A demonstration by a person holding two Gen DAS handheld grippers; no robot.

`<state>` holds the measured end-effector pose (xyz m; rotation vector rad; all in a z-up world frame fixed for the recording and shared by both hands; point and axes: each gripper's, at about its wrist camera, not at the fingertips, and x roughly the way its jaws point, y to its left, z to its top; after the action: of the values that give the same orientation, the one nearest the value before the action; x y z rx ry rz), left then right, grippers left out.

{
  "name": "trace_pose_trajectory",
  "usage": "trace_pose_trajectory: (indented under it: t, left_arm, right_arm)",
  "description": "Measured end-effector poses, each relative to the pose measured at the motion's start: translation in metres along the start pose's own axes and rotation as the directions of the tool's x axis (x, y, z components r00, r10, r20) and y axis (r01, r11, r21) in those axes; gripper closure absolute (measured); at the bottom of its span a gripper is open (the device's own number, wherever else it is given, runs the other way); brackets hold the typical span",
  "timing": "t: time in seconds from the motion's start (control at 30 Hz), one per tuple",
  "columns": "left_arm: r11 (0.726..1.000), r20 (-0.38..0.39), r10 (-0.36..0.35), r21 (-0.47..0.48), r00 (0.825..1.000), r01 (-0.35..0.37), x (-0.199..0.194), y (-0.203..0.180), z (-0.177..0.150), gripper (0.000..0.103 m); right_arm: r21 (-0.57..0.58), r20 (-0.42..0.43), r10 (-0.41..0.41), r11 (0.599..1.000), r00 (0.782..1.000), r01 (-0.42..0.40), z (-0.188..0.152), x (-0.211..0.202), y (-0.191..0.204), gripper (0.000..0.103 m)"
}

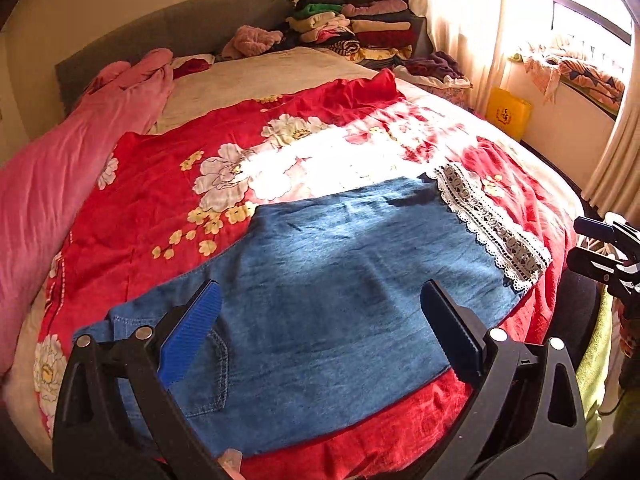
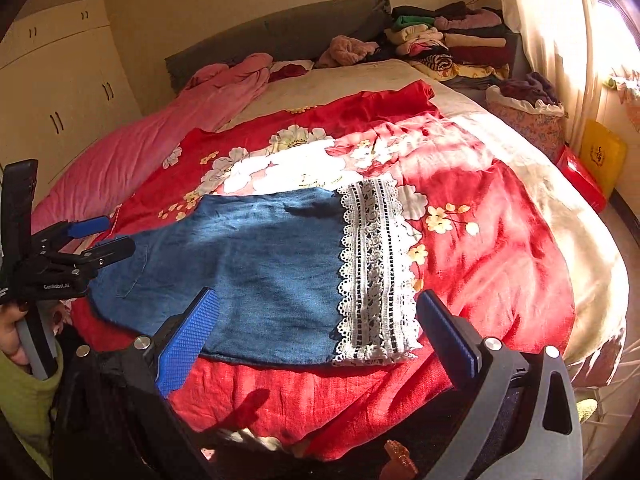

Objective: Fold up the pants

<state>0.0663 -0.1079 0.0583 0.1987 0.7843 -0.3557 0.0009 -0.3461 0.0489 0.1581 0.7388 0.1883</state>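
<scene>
Blue denim pants [image 1: 320,280] lie folded flat on the red floral bedspread [image 1: 168,184], their white lace hem [image 1: 492,232] to the right. My left gripper [image 1: 320,320] hovers above the waist end, jaws wide apart and nothing between the pads. In the right wrist view the pants [image 2: 260,264] and the lace hem [image 2: 376,276] lie just ahead of my right gripper [image 2: 320,332], which is open and empty above the near edge. My right gripper [image 1: 600,248] shows at the left wrist view's right edge. My left gripper [image 2: 96,240] shows by the waist, held by a hand.
A pink quilt [image 1: 60,184] runs along the bed's left side. Stacked folded clothes [image 1: 352,28] sit at the grey headboard [image 1: 172,32]. A laundry basket [image 2: 528,116], a yellow bag [image 2: 604,156], curtains and a window stand right of the bed. Wardrobe doors [image 2: 60,92] are at the left.
</scene>
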Motion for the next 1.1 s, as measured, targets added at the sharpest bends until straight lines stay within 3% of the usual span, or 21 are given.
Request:
trace_pose_trajectory:
  t: [0.47,1.1]
  left_arm:
    - [0.996,0.0,-0.066,0.063,0.998,0.066,0.028,-0.037,0.024,0.01]
    - [0.989,-0.063,-0.102,0.104,0.993,0.109,0.089,-0.063,0.044,0.01]
  right_arm:
    - [0.049,-0.001,-0.059,0.997,0.998,0.058,-0.004,0.001,-0.019,0.004]
    - [0.085,-0.06,-0.056,0.995,0.997,0.061,-0.012,0.031,-0.03,0.004]
